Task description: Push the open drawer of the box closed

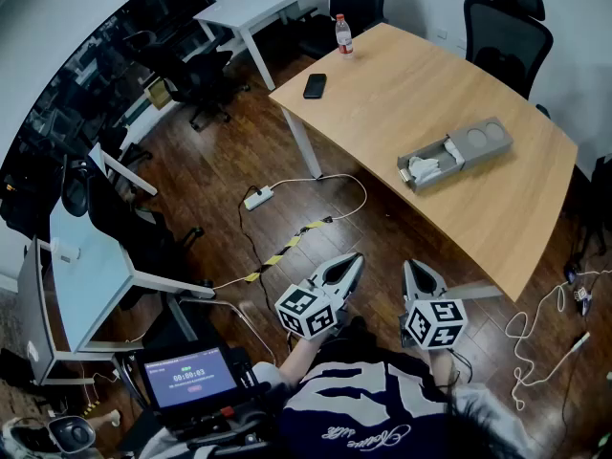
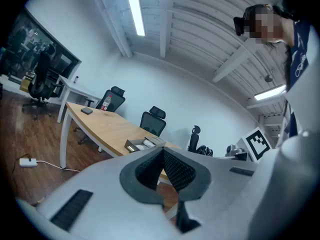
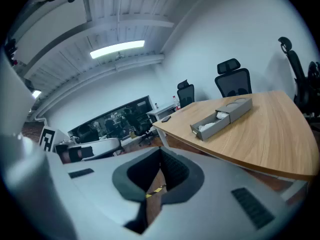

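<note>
Lying on curved wooden table [image 1: 402,94], flat grey box [image 1: 483,142], drawer [image 1: 430,165] pulled out; left gripper [image 1: 354,258], right gripper [image 1: 413,267] jaws together, empty.

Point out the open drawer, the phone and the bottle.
open drawer [image 1: 436,178], head view, its near side wall.
phone [image 1: 315,85], head view, middle of its dark face.
bottle [image 1: 343,36], head view, its body below the red cap.

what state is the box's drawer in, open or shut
Open: the drawer sticks out of the grey box, with white contents visible inside it.
</note>
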### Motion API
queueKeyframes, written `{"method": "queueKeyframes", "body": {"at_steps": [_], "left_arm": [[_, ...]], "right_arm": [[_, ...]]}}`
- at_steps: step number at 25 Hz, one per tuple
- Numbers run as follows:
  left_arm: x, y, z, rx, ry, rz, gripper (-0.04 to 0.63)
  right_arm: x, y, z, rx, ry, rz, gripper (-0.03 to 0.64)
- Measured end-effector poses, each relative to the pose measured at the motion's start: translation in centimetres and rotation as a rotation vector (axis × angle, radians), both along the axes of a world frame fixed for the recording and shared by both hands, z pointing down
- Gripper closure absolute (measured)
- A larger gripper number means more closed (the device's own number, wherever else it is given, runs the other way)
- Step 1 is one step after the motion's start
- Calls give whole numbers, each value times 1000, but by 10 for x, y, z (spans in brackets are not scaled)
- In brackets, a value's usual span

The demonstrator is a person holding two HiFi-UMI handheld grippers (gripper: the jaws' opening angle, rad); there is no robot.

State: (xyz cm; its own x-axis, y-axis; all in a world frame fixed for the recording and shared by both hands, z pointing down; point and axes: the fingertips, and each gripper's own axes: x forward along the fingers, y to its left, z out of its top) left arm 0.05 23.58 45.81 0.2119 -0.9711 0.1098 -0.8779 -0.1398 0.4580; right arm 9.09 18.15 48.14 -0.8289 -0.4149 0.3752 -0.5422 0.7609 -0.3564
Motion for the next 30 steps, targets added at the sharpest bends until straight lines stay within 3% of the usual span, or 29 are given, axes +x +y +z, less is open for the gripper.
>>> {"method": "queueKeyframes", "body": {"at_steps": [7,16,26,30], "left_arm": [[-41,-25,15,-20,9,46,592],[-44,-46,33,-69,32,62,592],[-84,-123,31,-84,38,-105,592],[-80,-150,37,-119,30,-121,592]], "right_arm": [[-36,-30,10,-7,15,51,620],[-41,-70,21,-10,52,79,620],[-80,-160,66,-50,126,-38,620],[-92,-185,89,-73,158,-101,620]]}}
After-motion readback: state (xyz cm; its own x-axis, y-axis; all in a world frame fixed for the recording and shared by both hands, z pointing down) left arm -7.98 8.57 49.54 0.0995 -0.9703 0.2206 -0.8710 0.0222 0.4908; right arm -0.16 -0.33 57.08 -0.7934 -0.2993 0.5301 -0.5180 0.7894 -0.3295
